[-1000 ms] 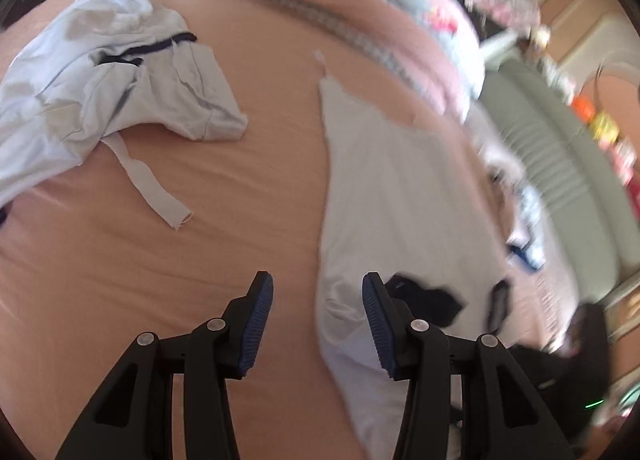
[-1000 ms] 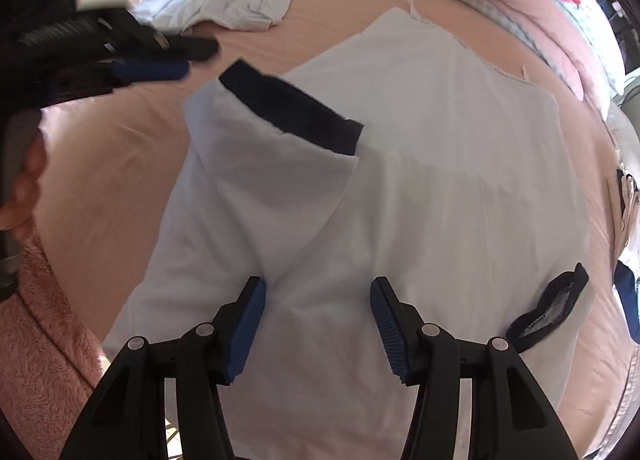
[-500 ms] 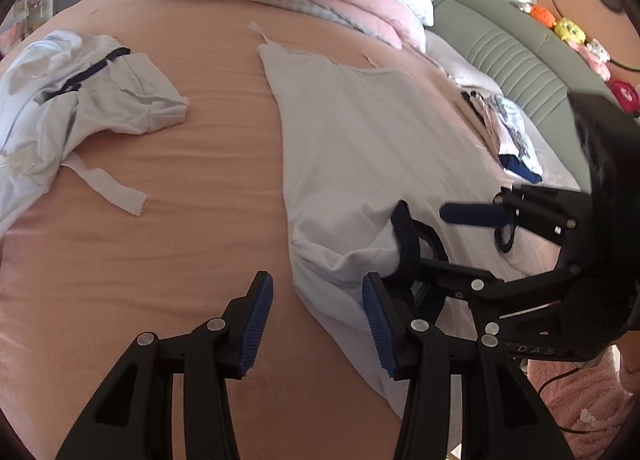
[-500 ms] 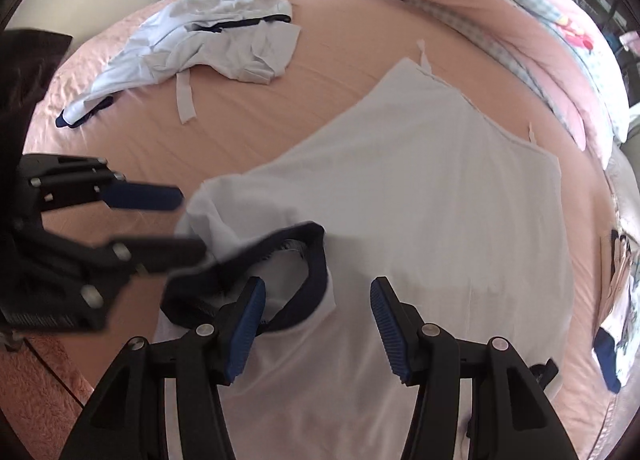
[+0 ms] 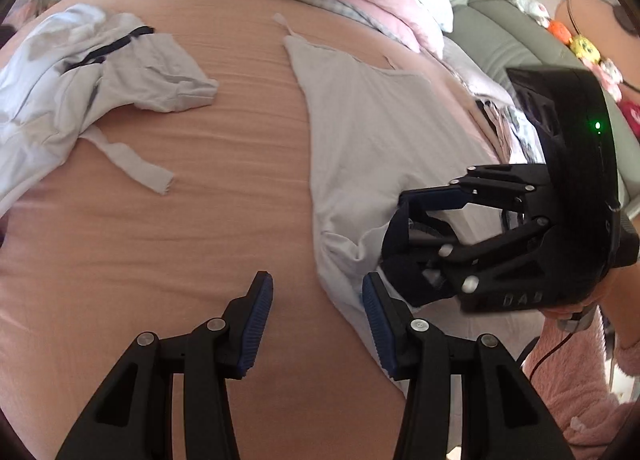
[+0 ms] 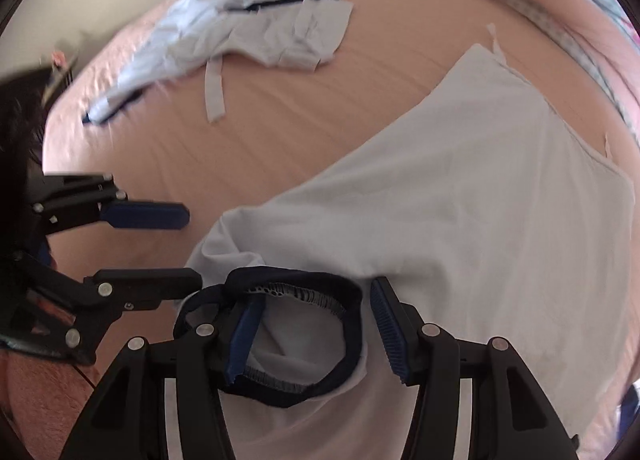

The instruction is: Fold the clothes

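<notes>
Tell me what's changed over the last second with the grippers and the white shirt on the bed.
The right gripper has slid across the white shirt from its middle to the navy collar, which now sits between its open jaws, ungripped. The sleeve that lay folded over the shirt has gone from there. The left gripper stayed open over the pink sheet beside the shirt's edge. The crumpled garment stayed put.

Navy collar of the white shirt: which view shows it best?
The right wrist view. There the navy collar shows as a nearly whole open ring, its ribbed inside visible, between the right tool's open fingers. In the left wrist view the navy collar is only a dark patch, mostly hidden behind the right tool.
</notes>
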Demonstrator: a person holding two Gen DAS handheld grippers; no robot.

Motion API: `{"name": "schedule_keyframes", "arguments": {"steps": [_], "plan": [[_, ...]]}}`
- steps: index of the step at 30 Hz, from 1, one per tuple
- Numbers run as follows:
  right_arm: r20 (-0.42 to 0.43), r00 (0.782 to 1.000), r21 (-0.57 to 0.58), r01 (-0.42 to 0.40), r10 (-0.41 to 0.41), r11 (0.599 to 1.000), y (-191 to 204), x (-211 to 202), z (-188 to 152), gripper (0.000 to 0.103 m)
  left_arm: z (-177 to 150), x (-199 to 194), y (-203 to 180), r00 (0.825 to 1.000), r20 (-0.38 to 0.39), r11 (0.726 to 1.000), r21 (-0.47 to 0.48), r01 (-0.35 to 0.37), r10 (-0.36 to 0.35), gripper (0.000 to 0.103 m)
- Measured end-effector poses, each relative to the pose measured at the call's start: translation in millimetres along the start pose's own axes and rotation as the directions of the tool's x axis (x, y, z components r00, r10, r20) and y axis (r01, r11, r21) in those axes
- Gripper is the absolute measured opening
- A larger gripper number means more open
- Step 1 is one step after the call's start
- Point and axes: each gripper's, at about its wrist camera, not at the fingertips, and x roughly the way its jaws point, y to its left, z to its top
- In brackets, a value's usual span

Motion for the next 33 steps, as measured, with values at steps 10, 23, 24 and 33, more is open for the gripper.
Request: {"name": "schedule_keyframes", "arguments": {"steps": [10, 23, 24, 33], "plan": [[0.111, 0.993, 0.180, -0.055, 0.035, 0.982, -44.1, -21.5, -8.7, 0.055, 3.9, 22.7, -19.9, 0.999, -0.050, 0.998, 0.068, 0.020, -0.017, 0.043], [0.105, 0.994, 0.029, -0.028, 0.025, 0.999, -13.1, -6.1, 14.1, 0.055, 2.7, 33.3, -30.1, 0.995, -0.062, 0.993, 0.081, 0.083, -0.078, 0.044], [0.134, 0.991, 0.066, -0.028, 0.019, 0.997, -16.8, -10.1, 17.7, 0.055, 2.8, 33.4, -31.2, 0.994, -0.062, 0.992, 0.084, 0.096, -0.090, 0.044], [0.132, 0.987, 0.243, -0.123, 0.093, 0.962, -52.2, -24.1, -6.7, 0.055, 11.1, 11.4, 2.0, 0.987, 0.058, 0.986, -0.072, 0.153, -0.149, 0.044]]}}
